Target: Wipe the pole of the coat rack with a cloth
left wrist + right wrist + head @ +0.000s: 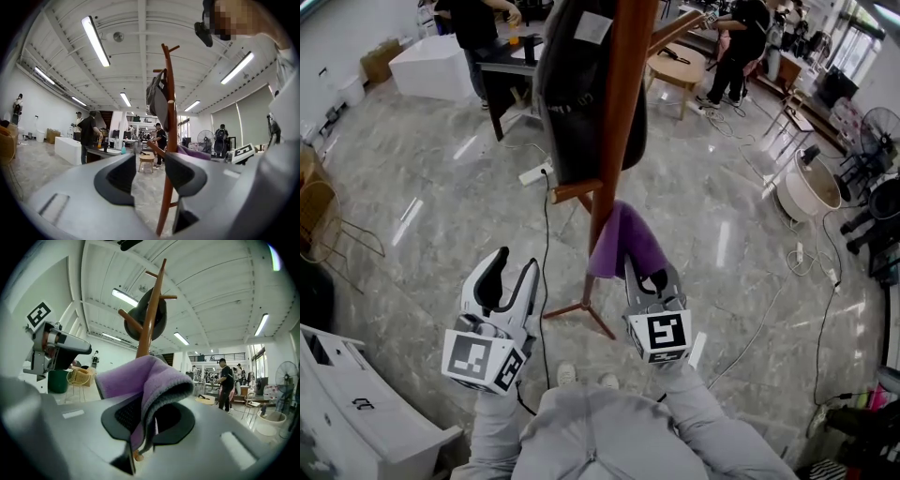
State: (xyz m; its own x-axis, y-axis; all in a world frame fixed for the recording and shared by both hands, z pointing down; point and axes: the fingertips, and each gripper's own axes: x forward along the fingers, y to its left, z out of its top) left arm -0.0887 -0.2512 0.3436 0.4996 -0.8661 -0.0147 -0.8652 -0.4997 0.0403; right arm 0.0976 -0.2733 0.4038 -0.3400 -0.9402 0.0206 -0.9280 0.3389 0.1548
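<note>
The brown wooden coat rack pole point(617, 122) rises from its feet on the marble floor, with a black bag point(581, 84) hung on it. My right gripper point(648, 278) is shut on a purple cloth point(626, 242), which lies against the right side of the lower pole. In the right gripper view the cloth point(140, 380) folds over the jaws of the right gripper point(147, 420), and the pole point(150, 319) stands just behind. My left gripper point(510, 277) is open and holds nothing, left of the pole's base. In its own view the left gripper point(150, 176) has the pole point(169, 140) ahead between the jaws, not touched.
A power strip point(535, 173) and black cables lie on the floor by the rack's feet point(581, 309). People stand at a dark table point(502, 66) and a round wooden table point(680, 67) beyond. A white machine point(356, 403) sits at lower left, a fan point(874, 131) at right.
</note>
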